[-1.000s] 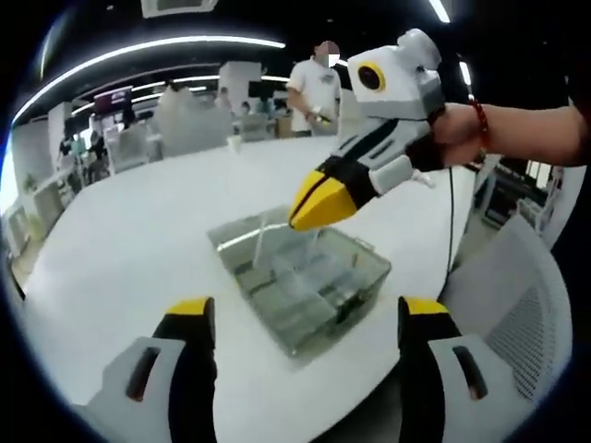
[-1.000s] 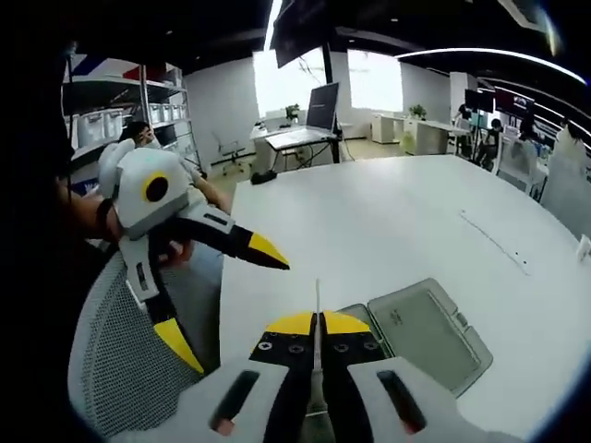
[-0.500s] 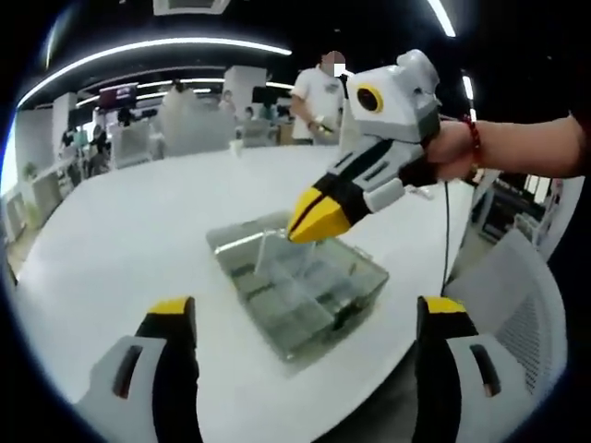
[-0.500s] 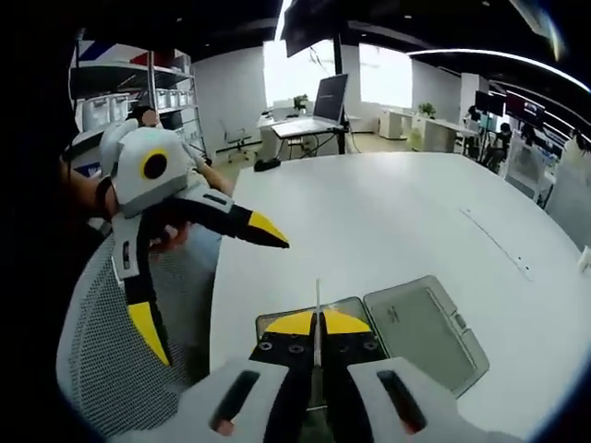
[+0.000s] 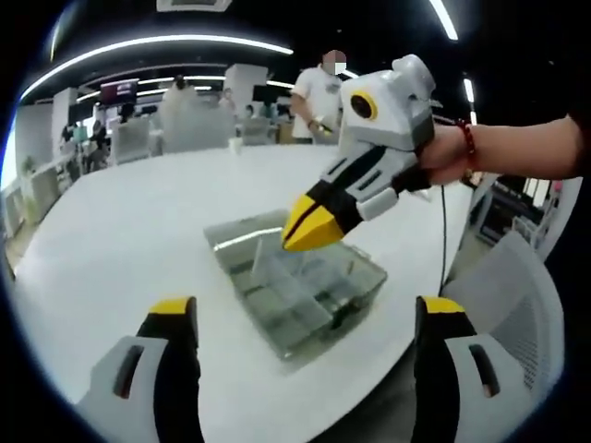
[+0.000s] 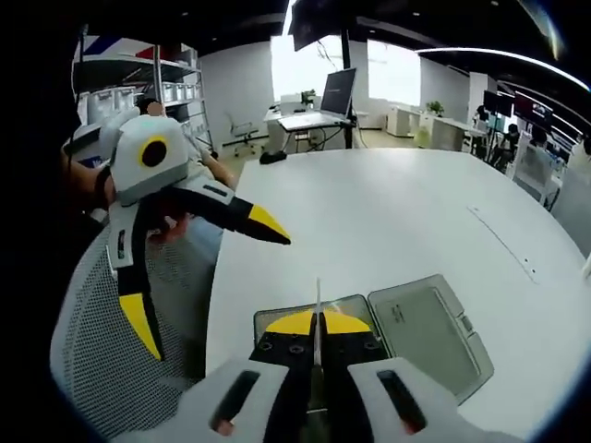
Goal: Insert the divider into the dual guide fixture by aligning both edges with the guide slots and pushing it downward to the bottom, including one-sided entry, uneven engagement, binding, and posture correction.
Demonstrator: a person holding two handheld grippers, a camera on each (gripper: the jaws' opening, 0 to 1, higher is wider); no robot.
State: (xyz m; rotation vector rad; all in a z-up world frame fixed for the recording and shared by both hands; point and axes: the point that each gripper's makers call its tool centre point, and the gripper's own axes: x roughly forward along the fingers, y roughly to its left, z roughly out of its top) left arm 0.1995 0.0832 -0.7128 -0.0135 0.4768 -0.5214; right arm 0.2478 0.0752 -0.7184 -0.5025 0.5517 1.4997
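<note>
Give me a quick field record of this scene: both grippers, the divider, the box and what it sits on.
left gripper: open, held back from the box
right gripper: shut on divider, above the box
divider: thin clear sheet, edge-on between the jaws
clear box: compartmented, lid open flat beside it
table: white, round
mesh chair: at the table's edge
</note>
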